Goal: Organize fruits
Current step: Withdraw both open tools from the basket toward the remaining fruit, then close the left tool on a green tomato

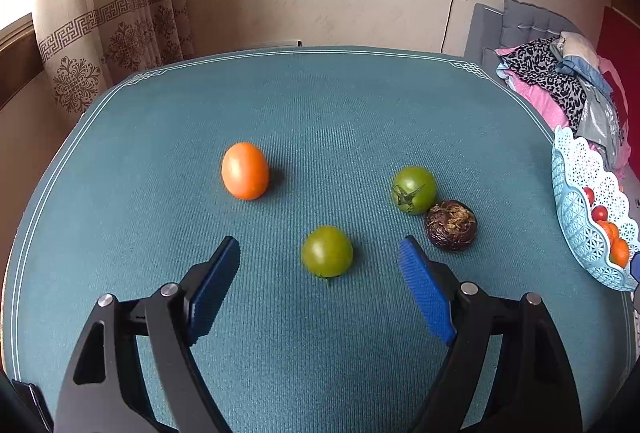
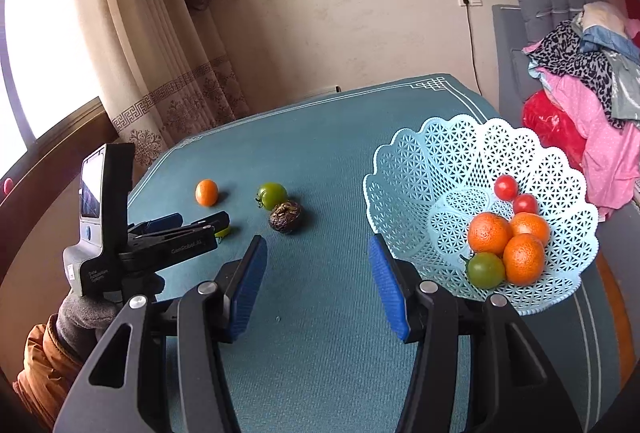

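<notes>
The pale blue lattice basket (image 2: 404,169) is seen at the table's right edge; three oranges (image 2: 489,233), two red tomatoes (image 2: 506,187) and one green tomato (image 2: 485,270) are held in it. Left of the basket, a green tomato (image 1: 327,251) lies between the spread, empty left tongs (image 1: 319,255), stem downward; another (image 1: 414,190), a dark wrinkled fruit (image 1: 452,225) and an upright orange fruit (image 1: 245,170) lie beyond. The right tongs (image 2: 316,253) are spread, empty, beside the basket.

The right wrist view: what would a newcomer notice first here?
The pale blue lattice basket at the right, holding oranges, red tomatoes and one green tomato. Then the loose fruit on the teal tablecloth, where the left gripper reaches towards a green tomato.
</notes>
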Demonstrator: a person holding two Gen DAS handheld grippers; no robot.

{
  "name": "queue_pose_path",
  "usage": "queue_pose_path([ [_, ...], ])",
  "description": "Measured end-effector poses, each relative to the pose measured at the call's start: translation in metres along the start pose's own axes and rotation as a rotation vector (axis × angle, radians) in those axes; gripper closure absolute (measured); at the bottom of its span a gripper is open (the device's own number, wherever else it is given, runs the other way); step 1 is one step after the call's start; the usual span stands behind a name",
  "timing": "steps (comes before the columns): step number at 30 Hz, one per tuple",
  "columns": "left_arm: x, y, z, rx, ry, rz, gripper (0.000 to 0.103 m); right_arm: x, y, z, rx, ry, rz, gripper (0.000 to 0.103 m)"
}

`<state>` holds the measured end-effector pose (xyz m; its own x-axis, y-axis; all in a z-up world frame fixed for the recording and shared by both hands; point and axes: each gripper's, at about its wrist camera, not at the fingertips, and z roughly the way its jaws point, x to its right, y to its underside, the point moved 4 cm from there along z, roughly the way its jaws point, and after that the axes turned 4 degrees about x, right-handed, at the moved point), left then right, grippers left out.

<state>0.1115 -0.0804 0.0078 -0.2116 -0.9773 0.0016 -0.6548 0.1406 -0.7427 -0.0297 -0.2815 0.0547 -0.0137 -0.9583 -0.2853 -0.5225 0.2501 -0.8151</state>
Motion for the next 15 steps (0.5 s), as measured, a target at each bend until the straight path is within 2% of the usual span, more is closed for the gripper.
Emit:
queue_pose_path([
  [11,-0.001,0.001,0.018,-0.024,-0.003,0.002,0.033,-0.014,0.007,0.011,-0.035,-0.022,-0.026,0.050],
  [15,-0.002,0.003,0.024,-0.033,0.005,-0.008,0.040,-0.018,0.009,0.016,-0.047,-0.024,-0.036,0.050],
])
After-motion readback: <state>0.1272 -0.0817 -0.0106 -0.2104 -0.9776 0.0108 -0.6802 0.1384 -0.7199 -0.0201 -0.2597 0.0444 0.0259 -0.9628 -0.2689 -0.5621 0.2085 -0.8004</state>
